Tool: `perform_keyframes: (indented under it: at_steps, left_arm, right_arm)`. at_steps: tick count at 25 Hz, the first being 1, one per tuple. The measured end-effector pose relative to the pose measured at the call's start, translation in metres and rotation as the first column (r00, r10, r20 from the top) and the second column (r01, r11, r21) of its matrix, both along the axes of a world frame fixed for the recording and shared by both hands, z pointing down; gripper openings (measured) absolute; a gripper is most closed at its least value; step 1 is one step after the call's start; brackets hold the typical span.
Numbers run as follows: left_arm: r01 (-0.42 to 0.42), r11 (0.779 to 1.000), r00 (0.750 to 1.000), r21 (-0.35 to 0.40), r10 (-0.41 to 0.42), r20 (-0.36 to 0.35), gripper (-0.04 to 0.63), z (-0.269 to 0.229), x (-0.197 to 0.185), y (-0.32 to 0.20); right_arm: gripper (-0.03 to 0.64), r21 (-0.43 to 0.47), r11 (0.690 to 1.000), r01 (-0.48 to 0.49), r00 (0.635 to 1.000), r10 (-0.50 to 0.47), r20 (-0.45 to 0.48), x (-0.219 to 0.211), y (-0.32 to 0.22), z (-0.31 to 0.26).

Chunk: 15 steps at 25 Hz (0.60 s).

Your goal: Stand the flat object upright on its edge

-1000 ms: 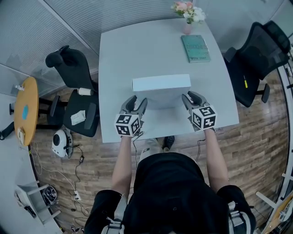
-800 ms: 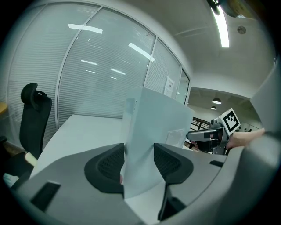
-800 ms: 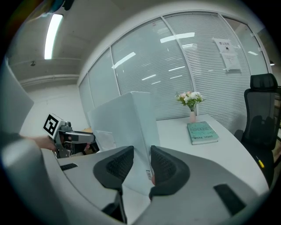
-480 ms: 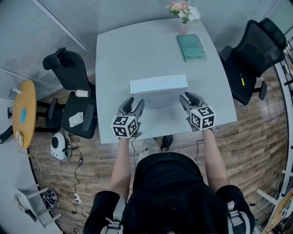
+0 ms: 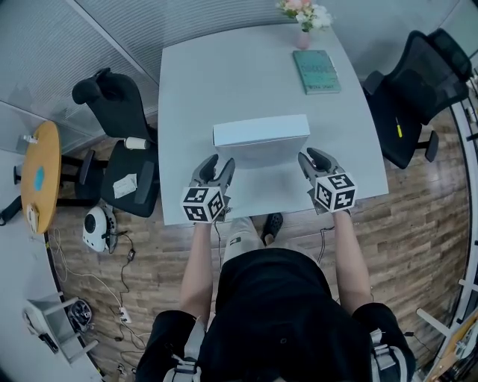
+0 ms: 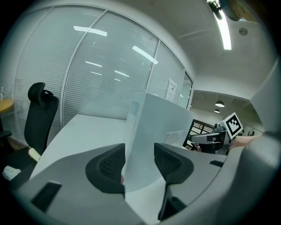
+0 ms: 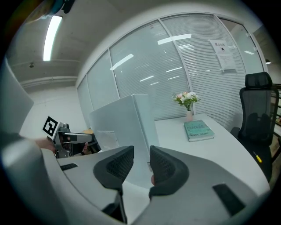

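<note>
A flat white box [image 5: 261, 130] stands upright on its long edge in the middle of the grey table [image 5: 216, 74]. My left gripper [image 5: 216, 164] is just short of the box's left end, jaws open with nothing between them. My right gripper [image 5: 308, 159] is just short of the right end, its jaws narrower with a gap showing and nothing in it. In the left gripper view the box [image 6: 162, 125] rises beyond the open left gripper [image 6: 139, 162]. The right gripper view shows the box [image 7: 123, 125] past the right gripper [image 7: 141, 165].
A teal book [image 5: 317, 71] and a vase of flowers [image 5: 302, 15] sit at the table's far right. Black office chairs stand to the left [image 5: 123, 142] and to the right [image 5: 411, 89] of the table. A small round wooden table [image 5: 37, 179] stands far left.
The head view has shifted slightly. The box stays upright and both grippers keep their places at its ends.
</note>
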<state>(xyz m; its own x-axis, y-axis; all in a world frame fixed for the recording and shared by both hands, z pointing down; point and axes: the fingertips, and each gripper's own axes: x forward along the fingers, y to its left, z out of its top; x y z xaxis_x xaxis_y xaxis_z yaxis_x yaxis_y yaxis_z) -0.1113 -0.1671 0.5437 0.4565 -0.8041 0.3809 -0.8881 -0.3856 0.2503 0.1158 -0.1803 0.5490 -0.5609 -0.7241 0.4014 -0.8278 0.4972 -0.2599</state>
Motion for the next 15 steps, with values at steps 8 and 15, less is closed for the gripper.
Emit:
perform_keyframes:
  at_steps: [8,15]
  left_arm:
    - [-0.028,1.000,0.999,0.014,0.028,-0.016,0.213,-0.008,-0.004,0.021]
    - [-0.085,0.996,0.996,0.041,0.086,-0.030,0.206,-0.022,-0.001,0.050]
  right_arm:
    - [0.124,0.005,1.000,-0.022,1.000,0.022,0.006,-0.012,0.022,-0.004]
    - [0.091,0.014,0.998,-0.062,0.998,0.062,0.015,-0.023,0.057,-0.016]
